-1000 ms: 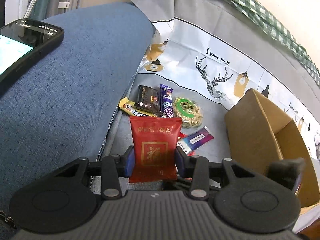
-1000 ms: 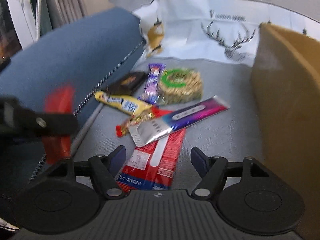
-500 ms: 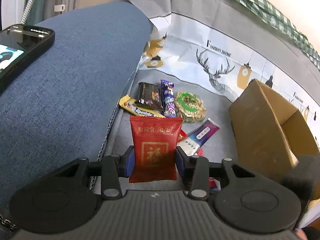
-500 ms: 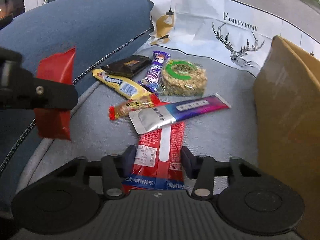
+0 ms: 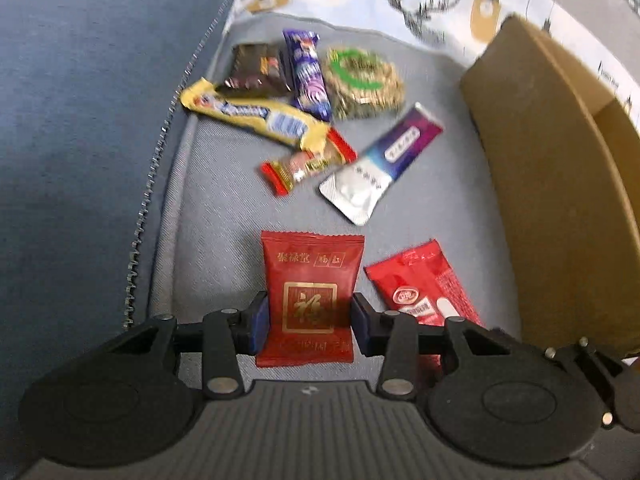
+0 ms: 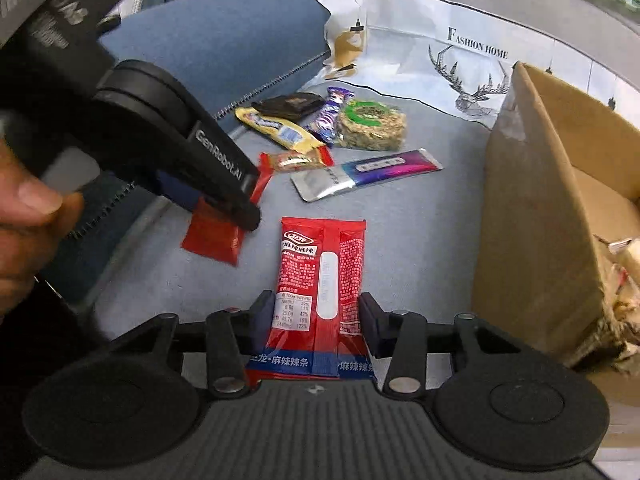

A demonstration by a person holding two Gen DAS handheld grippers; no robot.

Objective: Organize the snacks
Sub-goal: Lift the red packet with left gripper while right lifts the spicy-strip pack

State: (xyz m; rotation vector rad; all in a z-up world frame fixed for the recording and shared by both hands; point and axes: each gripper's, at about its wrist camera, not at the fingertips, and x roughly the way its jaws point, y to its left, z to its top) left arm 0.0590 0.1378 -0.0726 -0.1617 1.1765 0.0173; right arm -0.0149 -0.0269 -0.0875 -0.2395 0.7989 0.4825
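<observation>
Both grippers were loaded and the carrying step was in hand. The left gripper [image 5: 306,320] was clamped on a dark red sachet [image 5: 312,280], its blue pads pressing the packet's two side edges, the sachet standing up out of the jaws. The right gripper [image 6: 316,322] was clamped the same way on a long red spicy-strip packet [image 6: 322,276], gripped near its lower end. The cardboard box [image 6: 532,216] stood open just to the right of both — already with some wrappers inside. The next move, I judged, called for swinging each packet over the box wall and letting go inside. The remaining snacks [image 5: 296,92] lay loose on the grey cushion [image 5: 224,208], beyond the grippers.
</observation>
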